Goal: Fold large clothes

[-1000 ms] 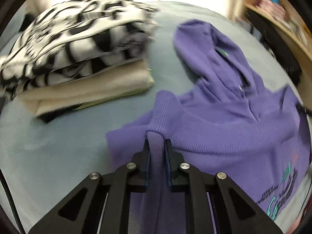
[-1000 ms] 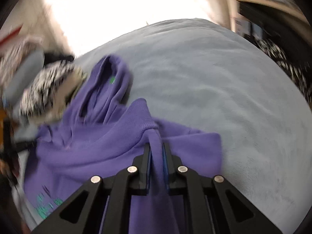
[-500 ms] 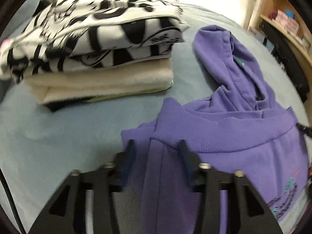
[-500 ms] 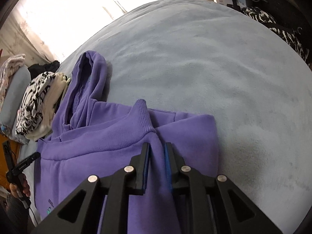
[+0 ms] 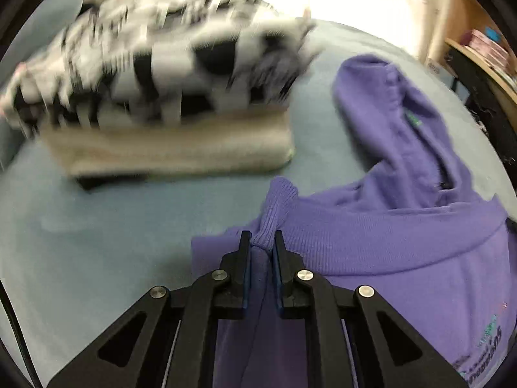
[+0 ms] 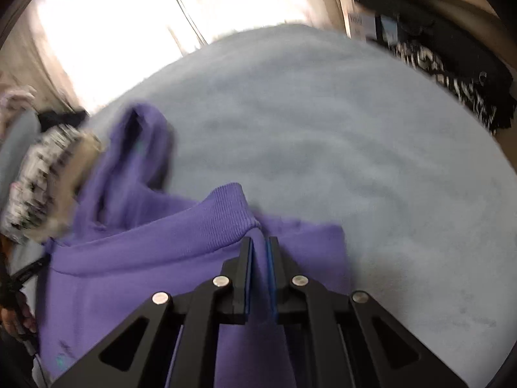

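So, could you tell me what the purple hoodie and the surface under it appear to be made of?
The purple hoodie looks like soft matte cotton-type knit: its band shows fine ribbing and it bunches where the left gripper and right gripper pinch it. The surface seems a pale blue plush fleece, with a faint, uneven nap.

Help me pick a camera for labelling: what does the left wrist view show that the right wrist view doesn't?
Only the left wrist view shows the printed lettering on the purple hoodie and the stack's cream layer face-on.

Only the right wrist view shows the wide bare stretch of blue bedcover and dark patterned clothes at its far edge.

Both show the hood, the black-and-white folded stack, and tongs, left and right, shut on the hoodie's ribbed hem.
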`<state>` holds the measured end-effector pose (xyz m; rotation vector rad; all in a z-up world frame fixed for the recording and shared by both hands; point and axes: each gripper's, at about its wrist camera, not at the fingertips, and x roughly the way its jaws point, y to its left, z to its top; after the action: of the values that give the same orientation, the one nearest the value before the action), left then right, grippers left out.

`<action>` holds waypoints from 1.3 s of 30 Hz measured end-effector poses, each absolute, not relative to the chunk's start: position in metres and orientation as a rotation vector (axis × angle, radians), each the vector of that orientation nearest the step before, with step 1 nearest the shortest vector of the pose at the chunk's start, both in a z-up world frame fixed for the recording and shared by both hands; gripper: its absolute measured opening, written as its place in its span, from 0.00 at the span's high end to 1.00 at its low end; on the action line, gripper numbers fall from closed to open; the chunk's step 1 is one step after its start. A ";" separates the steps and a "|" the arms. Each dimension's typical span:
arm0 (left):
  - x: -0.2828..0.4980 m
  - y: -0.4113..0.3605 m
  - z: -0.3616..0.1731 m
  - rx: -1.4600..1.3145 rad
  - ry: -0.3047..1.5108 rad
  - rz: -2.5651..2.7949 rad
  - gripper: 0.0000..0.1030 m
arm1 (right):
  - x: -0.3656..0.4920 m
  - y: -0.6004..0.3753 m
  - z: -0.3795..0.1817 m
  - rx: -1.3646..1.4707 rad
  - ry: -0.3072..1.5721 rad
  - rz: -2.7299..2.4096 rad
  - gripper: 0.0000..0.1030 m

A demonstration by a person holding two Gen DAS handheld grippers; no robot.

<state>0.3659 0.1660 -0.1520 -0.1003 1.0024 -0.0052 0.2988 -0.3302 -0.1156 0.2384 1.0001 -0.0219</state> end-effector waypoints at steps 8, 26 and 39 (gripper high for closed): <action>0.352 0.168 -0.132 -0.108 0.979 0.018 0.68 | 0.291 -0.318 -0.099 0.227 1.043 -0.068 0.86; 0.179 0.087 -0.139 -0.043 0.991 0.025 0.46 | 0.164 -0.144 -0.115 0.151 1.102 0.261 0.86; 0.159 0.135 -0.141 -0.059 0.969 0.151 0.61 | 0.131 -0.303 -0.121 0.397 1.110 -0.008 0.99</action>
<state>0.1594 0.1347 -0.1410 -0.0595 0.9688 0.1510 0.1306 -0.3028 -0.1206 0.3972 1.1096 -0.0077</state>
